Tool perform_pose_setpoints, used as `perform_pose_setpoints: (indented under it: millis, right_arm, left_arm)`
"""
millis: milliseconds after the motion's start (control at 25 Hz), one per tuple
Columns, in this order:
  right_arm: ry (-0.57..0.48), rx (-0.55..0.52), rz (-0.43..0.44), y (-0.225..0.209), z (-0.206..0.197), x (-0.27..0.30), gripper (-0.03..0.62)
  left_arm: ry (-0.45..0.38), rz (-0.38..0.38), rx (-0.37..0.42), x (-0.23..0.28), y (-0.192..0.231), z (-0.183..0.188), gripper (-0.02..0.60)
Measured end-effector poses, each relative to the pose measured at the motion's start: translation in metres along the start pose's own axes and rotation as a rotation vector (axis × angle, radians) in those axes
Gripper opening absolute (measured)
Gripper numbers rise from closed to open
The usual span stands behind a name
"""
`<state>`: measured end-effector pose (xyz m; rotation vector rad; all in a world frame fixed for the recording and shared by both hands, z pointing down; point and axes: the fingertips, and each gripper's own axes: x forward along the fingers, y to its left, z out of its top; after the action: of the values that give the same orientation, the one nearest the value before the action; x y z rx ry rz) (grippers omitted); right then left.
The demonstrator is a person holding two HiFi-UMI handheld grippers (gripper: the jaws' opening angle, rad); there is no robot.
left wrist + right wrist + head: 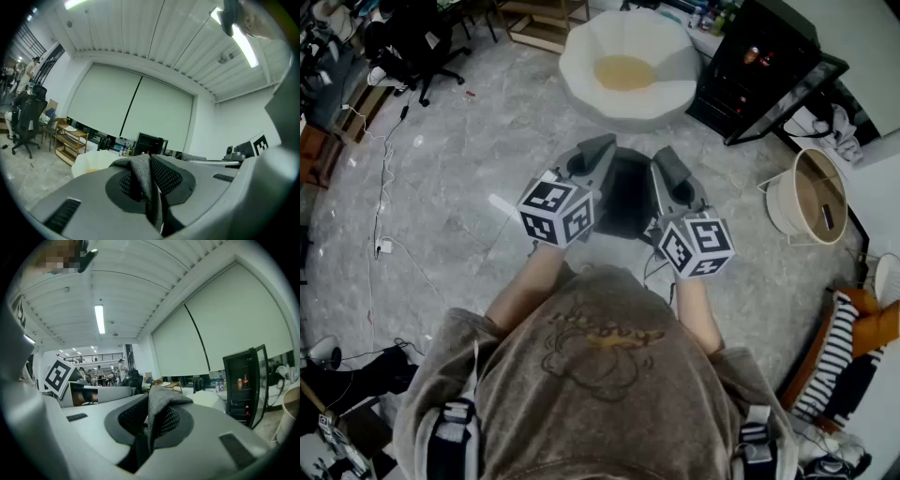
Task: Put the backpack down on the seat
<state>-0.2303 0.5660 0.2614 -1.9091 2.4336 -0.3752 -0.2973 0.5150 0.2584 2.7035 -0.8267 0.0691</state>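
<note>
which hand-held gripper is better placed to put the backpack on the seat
Neither side wins. The left hand-held gripper and right hand-held gripper are both shut on the backpack, and the white seat lies straight ahead between them, so lowering it together looks best.

Bare floor [487, 141] lies open up to the white seat [581, 66]; the black cabinet [741, 70] crowds its right side.

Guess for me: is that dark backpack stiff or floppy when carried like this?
Probably floppy: cloth of the backpack folds over where the left gripper and right gripper pinch it. Likely fairly light, since two small pinches hold it. It may slump on the seat.
</note>
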Motion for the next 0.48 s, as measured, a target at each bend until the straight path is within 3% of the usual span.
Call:
perform_pose_setpoints:
  millis: [480]
  right_arm:
    - [-0.025, -0.005, -0.047, -0.009, 0.000, 0.016, 0.032]
  left_arm:
    - [0.012, -0.061, 0.019, 0.009, 0.008, 0.001, 0.035]
